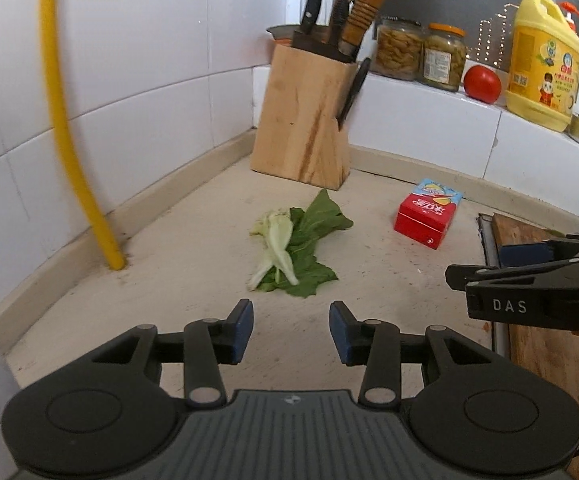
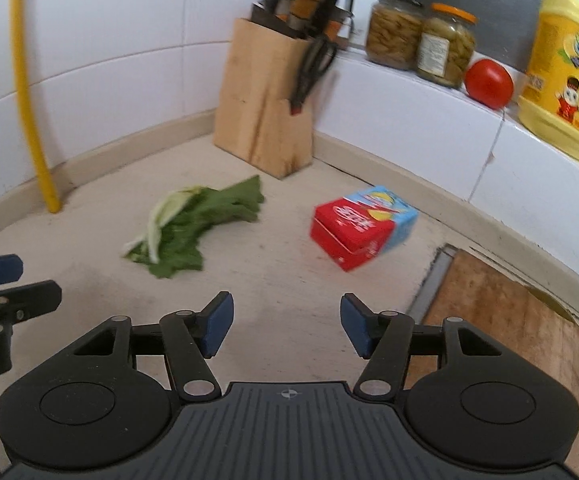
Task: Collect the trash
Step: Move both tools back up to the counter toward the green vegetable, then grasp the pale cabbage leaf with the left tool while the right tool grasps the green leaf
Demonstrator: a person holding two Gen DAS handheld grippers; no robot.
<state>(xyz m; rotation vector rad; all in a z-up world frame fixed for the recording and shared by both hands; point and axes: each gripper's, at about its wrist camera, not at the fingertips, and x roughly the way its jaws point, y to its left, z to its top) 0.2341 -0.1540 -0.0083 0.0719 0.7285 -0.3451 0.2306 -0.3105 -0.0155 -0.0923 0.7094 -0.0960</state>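
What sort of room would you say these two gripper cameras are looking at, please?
Most likely a home kitchen counter corner: a wooden knife block stands against white tiled walls, jars of pickled vegetables and a tomato sit on the ledge, and a yellow detergent jug stands beside them.

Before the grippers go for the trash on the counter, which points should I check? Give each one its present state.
1. Left gripper open, nothing between the pads: ok.
2. Right gripper open, empty: ok.
3. Vegetable scraps lie free on the counter, ahead of the left gripper: ok.
4. Red and blue carton lies apart from the scraps and the knife block: ok.
5. Trash bin in view: not ok, none visible.
6. Carton empty: cannot tell.
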